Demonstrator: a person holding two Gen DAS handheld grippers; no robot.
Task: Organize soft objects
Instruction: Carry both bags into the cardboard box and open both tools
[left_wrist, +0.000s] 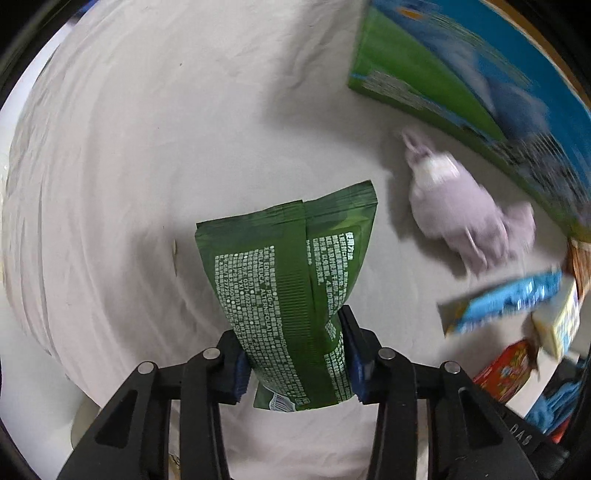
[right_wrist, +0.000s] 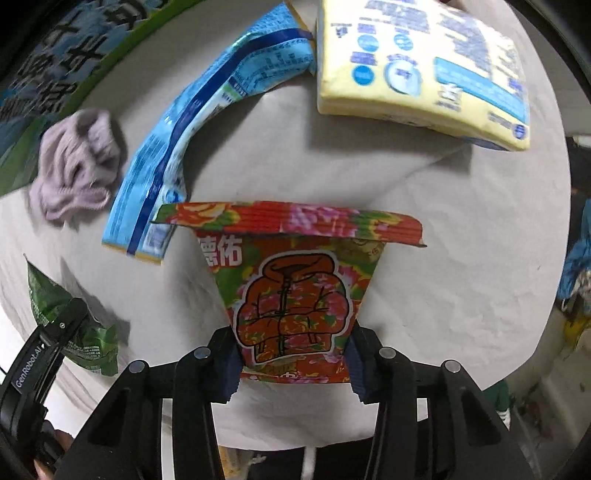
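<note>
White, creased cloth (left_wrist: 155, 155) is covering the desk, and a large green and blue box (left_wrist: 436, 70) is standing along its far edge. The room beyond is lying dark and blurred.

Two claws are working. The left claw (left_wrist: 295, 354) is gripping one green pouch (left_wrist: 291, 280) with white print, its blue pads pressing both sides and the pouch hanging above the cloth. The right claw (right_wrist: 293, 360) is gripping one red floral pouch (right_wrist: 291, 291) printed with a jacket drawing, holding it upright over the cloth.

One lilac plush toy (left_wrist: 458, 210) is lying near the box. One blue packet (right_wrist: 192, 122) is lying just beside the toy, and one pale yellow pack (right_wrist: 421, 70) is resting beyond it, touching the packet's far end.

The right wrist view is showing the left claw and its green pouch at the lower left. The left wrist view is showing the red floral pouch only as a blurred shape at the right edge, with the yellow pack above it.
</note>
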